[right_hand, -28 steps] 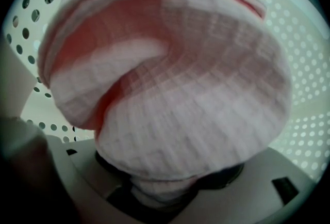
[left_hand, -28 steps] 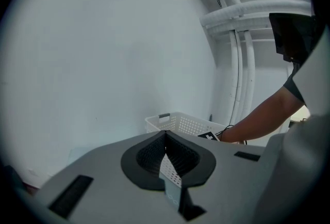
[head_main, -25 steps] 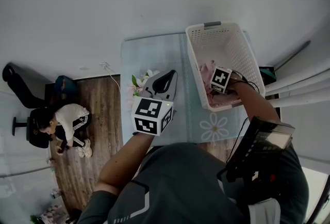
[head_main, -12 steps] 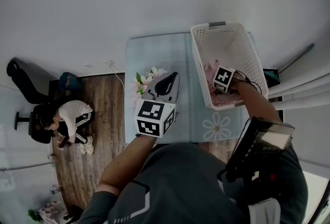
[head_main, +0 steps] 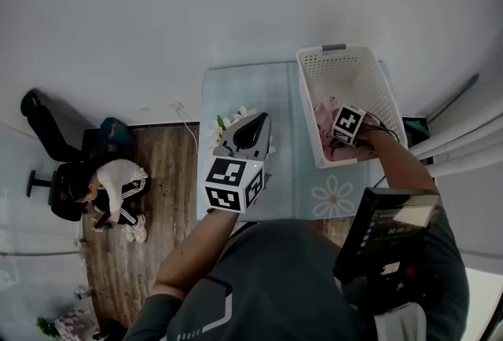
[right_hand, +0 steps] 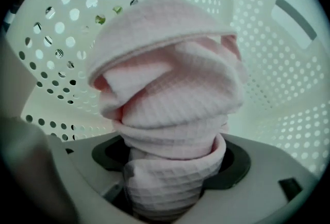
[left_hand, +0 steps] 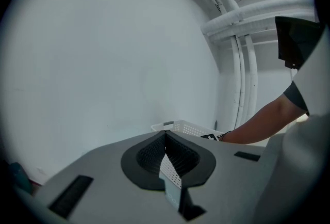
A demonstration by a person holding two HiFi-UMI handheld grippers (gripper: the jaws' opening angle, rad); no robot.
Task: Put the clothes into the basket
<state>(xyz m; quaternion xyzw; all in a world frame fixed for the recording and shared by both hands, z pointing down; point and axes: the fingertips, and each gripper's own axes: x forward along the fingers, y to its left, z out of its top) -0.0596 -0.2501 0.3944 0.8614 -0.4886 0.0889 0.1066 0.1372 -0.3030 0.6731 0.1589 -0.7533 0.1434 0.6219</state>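
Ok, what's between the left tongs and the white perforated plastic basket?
Nothing stands there: the head view shows only a bare strip of pale-blue tablecloth between the left tongs and the white perforated plastic basket.

Right gripper (right_hand: 172,176) wider, cloth (right_hand: 165,89) between fingers (right_hand: 234,166).

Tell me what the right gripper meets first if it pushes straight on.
The pink waffle-weave cloth bunched between the right gripper's just-opened jaws; behind it, probably the white perforated plastic basket.
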